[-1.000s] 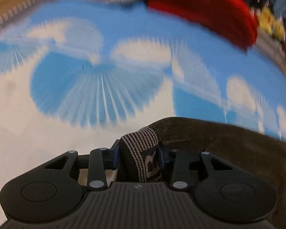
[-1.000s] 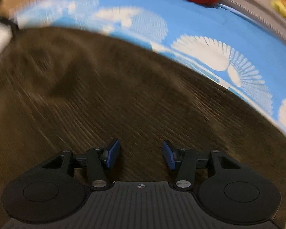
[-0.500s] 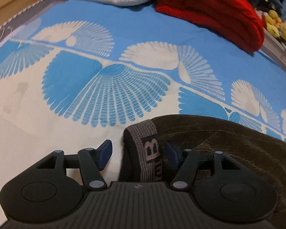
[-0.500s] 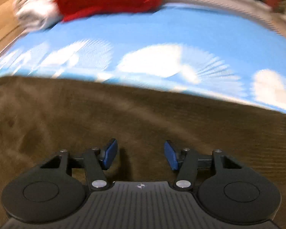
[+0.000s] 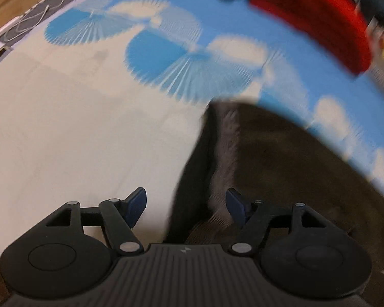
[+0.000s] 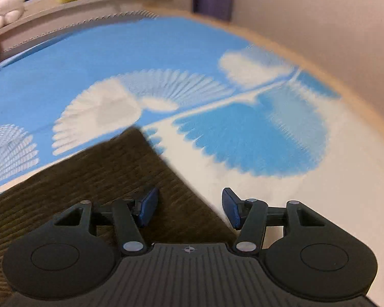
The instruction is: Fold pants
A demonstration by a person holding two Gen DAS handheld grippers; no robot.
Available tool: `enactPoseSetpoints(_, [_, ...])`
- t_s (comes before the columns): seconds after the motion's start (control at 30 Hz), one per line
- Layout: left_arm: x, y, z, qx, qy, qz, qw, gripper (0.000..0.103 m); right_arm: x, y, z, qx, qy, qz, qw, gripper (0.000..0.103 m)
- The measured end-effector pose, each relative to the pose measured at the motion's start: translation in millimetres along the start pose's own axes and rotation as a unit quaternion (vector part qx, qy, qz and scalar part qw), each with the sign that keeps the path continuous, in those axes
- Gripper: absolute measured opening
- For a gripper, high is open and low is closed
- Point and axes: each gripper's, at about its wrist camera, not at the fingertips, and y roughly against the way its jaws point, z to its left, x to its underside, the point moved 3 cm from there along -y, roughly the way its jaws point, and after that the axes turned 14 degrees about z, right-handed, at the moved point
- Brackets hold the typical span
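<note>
Now | left gripper [image 5: 185, 208]: jaws opening, hovering over the blurred waistband [image 5: 225, 153], apparently clear of it | right gripper [image 6: 189, 208]: wide, gripping nothing, over a corner of the brown pants [image 6: 110, 168] | pants flat on the blue-and-cream bedspread [image 6: 166, 51].

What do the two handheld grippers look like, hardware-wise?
Both match. The left gripper and right gripper each have a black ribbed body with a small centre mark, two rounded black lobes with a circular recess, and black linkage arms on silver pins. The fingertips carry dark blue pads. No cables, hands or sleeves show.
</note>
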Motion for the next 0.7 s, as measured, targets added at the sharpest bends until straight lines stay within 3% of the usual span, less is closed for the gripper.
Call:
enactPoseSetpoints(0.07, [-6,2,-2,-0.017,-0.007,-0.02,0.9996,0.072,-2,-4,8,-0.01,0.041,-0.017,0.999,0.035])
enactPoseSetpoints(0.1, [-10,5,-2,-0.023,-0.009,-0.035,0.9991,0.072,-4,-4,16,-0.007,0.066,-0.024,0.997,0.019])
enactPoseSetpoints(0.13, [-13,8,-1,-0.028,-0.007,-0.047,0.9985,0.072,-5,-4,23,-0.01,0.086,-0.031,0.996,0.013])
enactPoseSetpoints(0.27, [-17,9,-1,-0.037,-0.002,-0.057,0.9977,0.072,-28,-9,44,0.002,0.084,-0.053,0.995,0.012])
enactPoseSetpoints(0.37, [-15,4,-9,-0.041,-0.025,-0.051,0.9976,0.071,-45,-19,50,0.038,0.081,-0.071,0.993,0.012])
enactPoseSetpoints(0.53, [-15,-8,-26,-0.043,-0.071,-0.041,0.9957,0.071,-68,-29,46,0.049,0.06,-0.049,0.996,0.019])
enactPoseSetpoints(0.63, [-11,-18,-33,-0.022,-0.096,-0.011,0.9951,0.074,-57,-10,28,0.027,0.036,-0.065,0.997,0.031])
enactPoseSetpoints(0.7, [-5,-31,-38,-0.018,-0.115,0.024,0.9929,0.076,-43,2,9,0.024,0.02,-0.062,0.998,0.032])
